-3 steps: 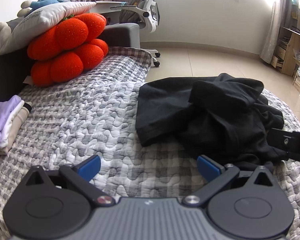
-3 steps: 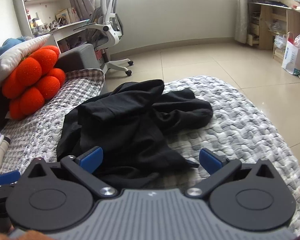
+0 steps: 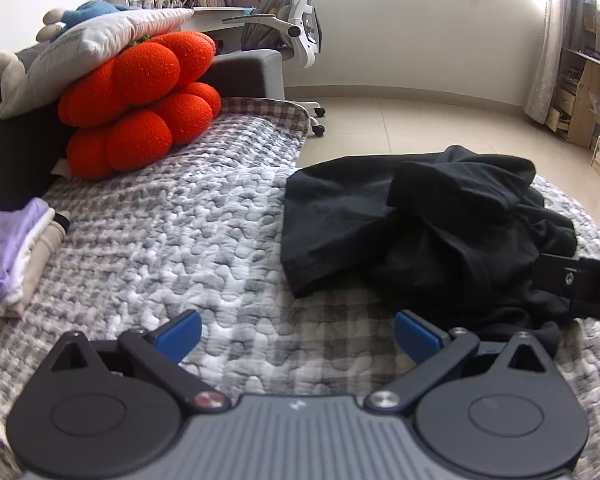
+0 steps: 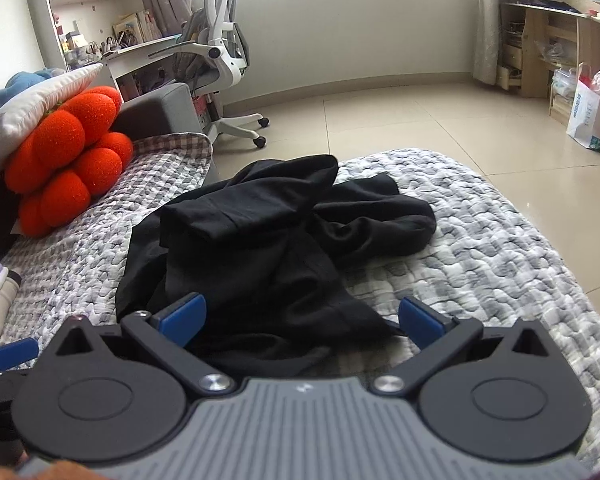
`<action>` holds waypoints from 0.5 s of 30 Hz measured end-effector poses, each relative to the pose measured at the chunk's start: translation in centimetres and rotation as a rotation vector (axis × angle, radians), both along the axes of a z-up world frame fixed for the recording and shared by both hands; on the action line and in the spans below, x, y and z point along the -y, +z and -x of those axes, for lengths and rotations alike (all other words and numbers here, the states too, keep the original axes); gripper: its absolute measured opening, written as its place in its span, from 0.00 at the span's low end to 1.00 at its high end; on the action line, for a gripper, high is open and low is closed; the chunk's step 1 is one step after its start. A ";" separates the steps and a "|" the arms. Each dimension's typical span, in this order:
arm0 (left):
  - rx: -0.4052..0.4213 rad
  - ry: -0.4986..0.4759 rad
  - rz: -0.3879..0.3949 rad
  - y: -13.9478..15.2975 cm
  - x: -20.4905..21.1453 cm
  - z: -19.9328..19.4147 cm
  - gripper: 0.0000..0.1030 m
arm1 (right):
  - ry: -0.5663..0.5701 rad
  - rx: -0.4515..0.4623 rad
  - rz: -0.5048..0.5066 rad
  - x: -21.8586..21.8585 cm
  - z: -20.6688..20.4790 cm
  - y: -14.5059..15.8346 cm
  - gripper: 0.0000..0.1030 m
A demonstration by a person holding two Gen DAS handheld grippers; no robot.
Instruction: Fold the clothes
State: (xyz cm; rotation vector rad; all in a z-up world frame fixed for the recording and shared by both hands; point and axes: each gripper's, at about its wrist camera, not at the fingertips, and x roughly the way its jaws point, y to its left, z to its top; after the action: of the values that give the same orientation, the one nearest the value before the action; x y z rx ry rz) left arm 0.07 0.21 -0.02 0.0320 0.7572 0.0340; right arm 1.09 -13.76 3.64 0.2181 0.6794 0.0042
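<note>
- Jaws on both grippers are spread wide with nothing between them. The left gripper (image 3: 296,330) hangs over bare quilt, and the right gripper (image 4: 302,318) sits right at the near edge of the black garment, its blue pads (image 4: 182,316) flanking the cloth but not pinching it.
- That black garment (image 3: 420,224) is the thing left to fold. It's lying in a crumpled heap on the bed, one flatter panel spread toward the left gripper's side and the rest bunched and overlapping itself. Can't tell if it's a shirt or shorts from these angles, too dark and rumpled.
- Over on the far left of the bed (image 3: 172,240) there's a small stack of folded clothes (image 3: 8,256), lavender on top, white and beige under it. So that bit already looks like what the task wants, neat and squared off. Whether this session made the stack, no way to say.
- So by the look of it: some pieces folded and set aside, one black piece not folded at all.
- What's left, as a guess: get the black heap spread flat, find its edges, fold it down and add it to the stack.
- Orange plush cushion (image 3: 140,104) and the pillow (image 3: 100,44) on top are well clear of the working area.
</note>
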 end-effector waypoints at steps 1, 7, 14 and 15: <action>0.002 0.001 -0.005 0.0 -0.1 0.0 1.00 | -0.001 -0.009 0.005 -0.1 0.0 0.0 1.00; 0.012 0.010 -0.032 0.0 -0.4 -0.1 1.00 | 0.004 -0.070 0.031 -1.2 -0.6 -0.2 1.00; 0.000 0.010 -0.033 -0.1 -0.6 -0.4 1.00 | 0.009 -0.046 -0.017 -0.9 -0.3 -0.8 1.00; 0.000 0.010 -0.033 -0.1 -0.6 -0.4 1.00 | 0.010 -0.049 -0.017 -1.0 -0.3 -0.9 1.00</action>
State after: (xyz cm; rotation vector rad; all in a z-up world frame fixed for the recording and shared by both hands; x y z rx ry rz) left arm 0.51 0.84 -0.12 0.0598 0.7567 0.0565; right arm 1.39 -12.81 2.76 0.2316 0.7292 0.0144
